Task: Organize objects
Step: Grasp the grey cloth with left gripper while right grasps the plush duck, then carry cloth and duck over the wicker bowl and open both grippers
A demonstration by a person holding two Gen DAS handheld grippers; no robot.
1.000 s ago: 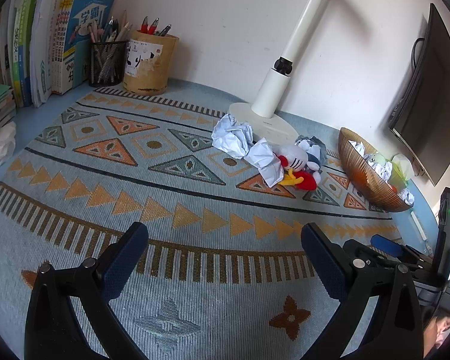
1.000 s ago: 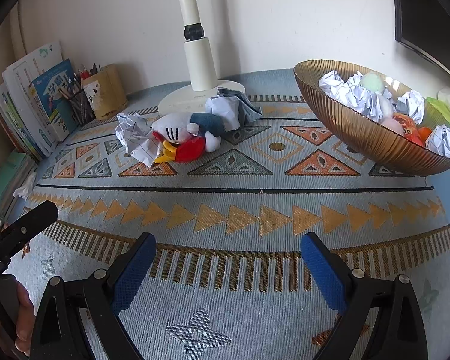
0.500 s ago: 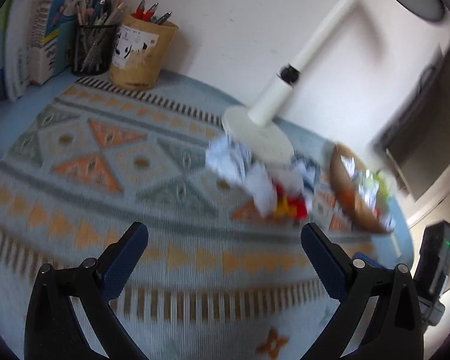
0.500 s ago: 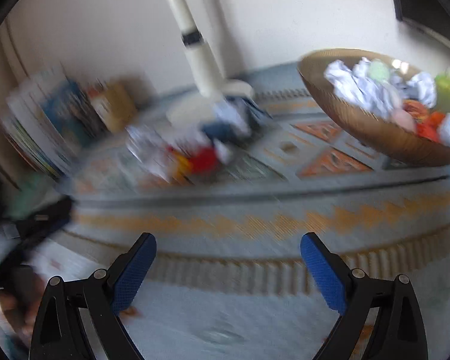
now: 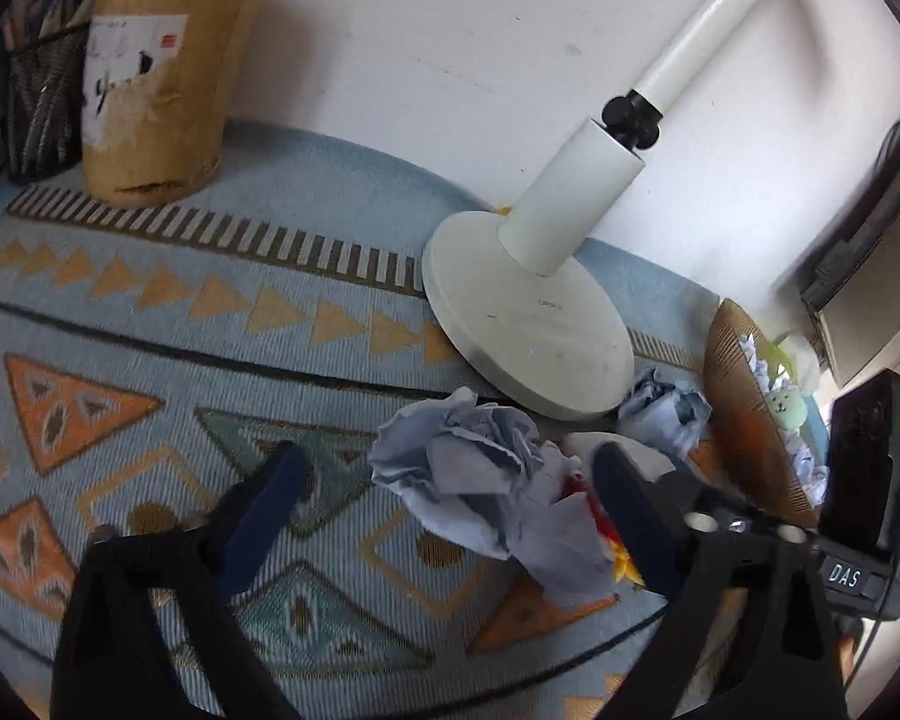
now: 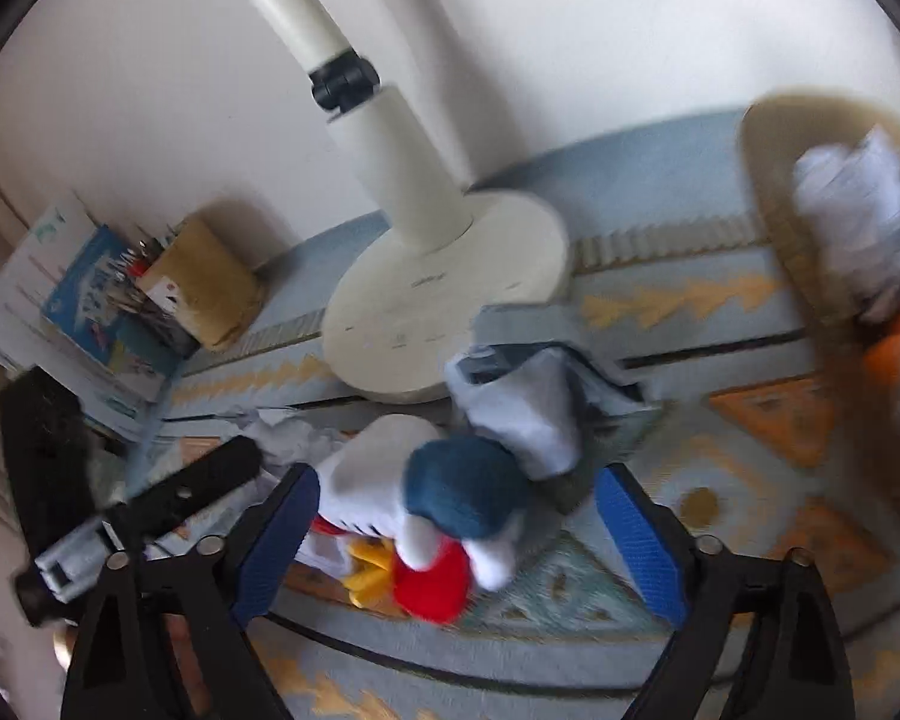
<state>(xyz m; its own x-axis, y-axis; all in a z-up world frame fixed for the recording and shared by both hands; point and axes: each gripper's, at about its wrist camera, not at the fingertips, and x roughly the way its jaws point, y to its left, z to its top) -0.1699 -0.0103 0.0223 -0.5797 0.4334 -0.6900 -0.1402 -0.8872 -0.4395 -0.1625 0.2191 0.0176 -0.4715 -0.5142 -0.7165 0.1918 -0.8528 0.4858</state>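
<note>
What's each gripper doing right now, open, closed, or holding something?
Left gripper: open, jaws on either side of a crumpled paper ball, not closed on it.
Right gripper: open, jaws on either side of the plush toy, not gripping.

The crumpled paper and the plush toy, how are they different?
The crumpled paper is pale, creased and all one colour; the plush toy is smooth, with white, blue, red and yellow parts. The paper sits between the left hand-held gripper fingers, the toy between the right hand-held gripper fingers. Both lie on the patterned mat.
</note>
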